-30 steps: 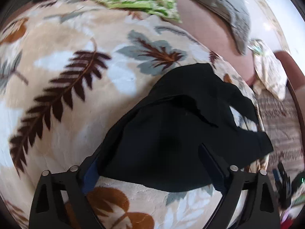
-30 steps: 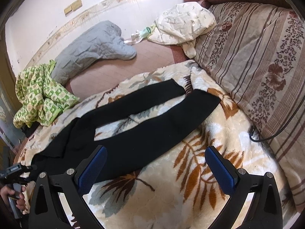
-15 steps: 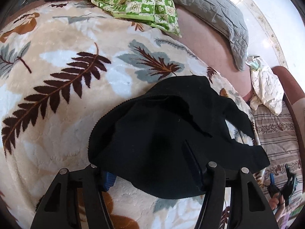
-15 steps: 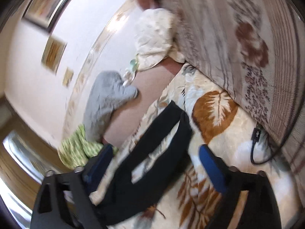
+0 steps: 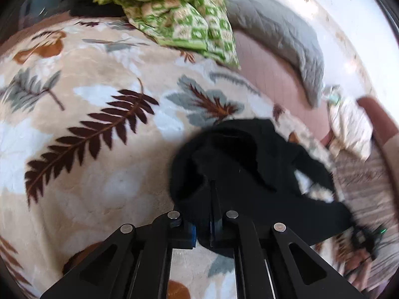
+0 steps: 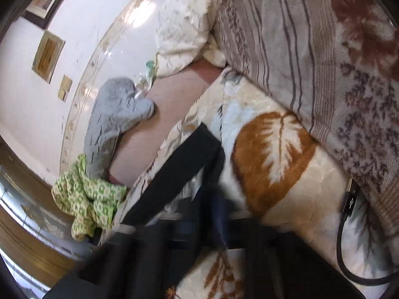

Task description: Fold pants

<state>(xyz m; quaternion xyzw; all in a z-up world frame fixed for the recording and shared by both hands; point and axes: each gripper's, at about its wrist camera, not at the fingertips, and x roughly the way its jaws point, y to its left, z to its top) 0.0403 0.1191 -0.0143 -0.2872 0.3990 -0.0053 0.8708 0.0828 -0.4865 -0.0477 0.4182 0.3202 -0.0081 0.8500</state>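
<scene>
Black pants lie on a leaf-print blanket spread over a bed, gripped at both ends. In the left wrist view, the left gripper has its two fingers drawn tight together on a bunched fold of the waist end, the black cloth pinched between the blue pads and heaped up just ahead of them. The rest of the garment trails off toward the blanket's right edge, where it smears into blur; a dark shape there, near the lower right rim, is too blurred to identify.

The right wrist view is tilted and heavily blurred along its lower half. The right gripper shows only as dark smeared bars, its fingers brought narrow together at the cuff end of the nearer pant leg (the cloth appears caught between them, though the pads themselves cannot be made out). The other leg runs free toward the blanket's far edge.

Beyond that far edge sit a green checked cloth, a grey quilted cover and a cream bundle. A striped floral blanket borders the right edge, with a black cable lying beside it, cut off by the frame.
</scene>
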